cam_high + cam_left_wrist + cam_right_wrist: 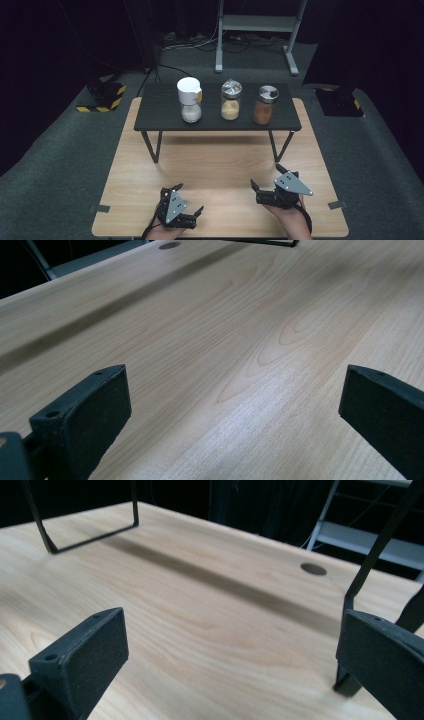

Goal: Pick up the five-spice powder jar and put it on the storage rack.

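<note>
Three jars stand in a row on a low black riser [160, 112] at the far side of the wooden table [220, 165]: a white-capped jar of white grains [190, 100], a middle jar of tan powder [231, 101], and a metal-lidded jar of brown powder [264, 105]. My left gripper [189, 198] rests near the table's front edge, open, with nothing between its jaws [235, 405]. My right gripper [266, 176] sits at the front right, also open and holding nothing [232, 650]. Both are well short of the jars.
The riser's thin black legs [85, 535] stand on the table ahead of the right gripper, one leg [375, 555] close to its right jaw. A cable hole [313, 569] is in the tabletop. A grey metal stand [257, 22] and a striped base [102, 97] are on the floor beyond.
</note>
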### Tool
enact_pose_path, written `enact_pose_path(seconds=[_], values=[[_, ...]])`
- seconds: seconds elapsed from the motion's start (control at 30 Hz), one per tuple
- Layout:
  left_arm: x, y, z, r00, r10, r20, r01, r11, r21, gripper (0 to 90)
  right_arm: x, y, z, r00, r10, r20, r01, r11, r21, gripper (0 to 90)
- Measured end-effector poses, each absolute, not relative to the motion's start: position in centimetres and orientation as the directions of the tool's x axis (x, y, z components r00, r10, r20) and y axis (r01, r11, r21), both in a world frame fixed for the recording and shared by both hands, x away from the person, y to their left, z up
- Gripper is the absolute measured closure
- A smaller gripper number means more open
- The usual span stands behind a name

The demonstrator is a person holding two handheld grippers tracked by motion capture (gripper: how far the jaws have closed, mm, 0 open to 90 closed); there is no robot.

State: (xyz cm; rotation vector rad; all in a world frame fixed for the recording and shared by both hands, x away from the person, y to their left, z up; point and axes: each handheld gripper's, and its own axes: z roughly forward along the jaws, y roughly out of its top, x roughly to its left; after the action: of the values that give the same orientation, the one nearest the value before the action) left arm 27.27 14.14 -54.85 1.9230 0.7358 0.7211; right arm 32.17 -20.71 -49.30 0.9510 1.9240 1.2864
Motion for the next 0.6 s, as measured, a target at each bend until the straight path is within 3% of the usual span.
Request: enact_pose_path(seconds=[0.6], values=[[27.3, 14.1, -54.9, 0.648, 0.739, 0.183, 0.196, -0.393, 0.898, 0.6, 30.9, -21.9, -52.4, -0.540, 0.835, -0.102, 0.290, 0.298, 0.909, 0.0]])
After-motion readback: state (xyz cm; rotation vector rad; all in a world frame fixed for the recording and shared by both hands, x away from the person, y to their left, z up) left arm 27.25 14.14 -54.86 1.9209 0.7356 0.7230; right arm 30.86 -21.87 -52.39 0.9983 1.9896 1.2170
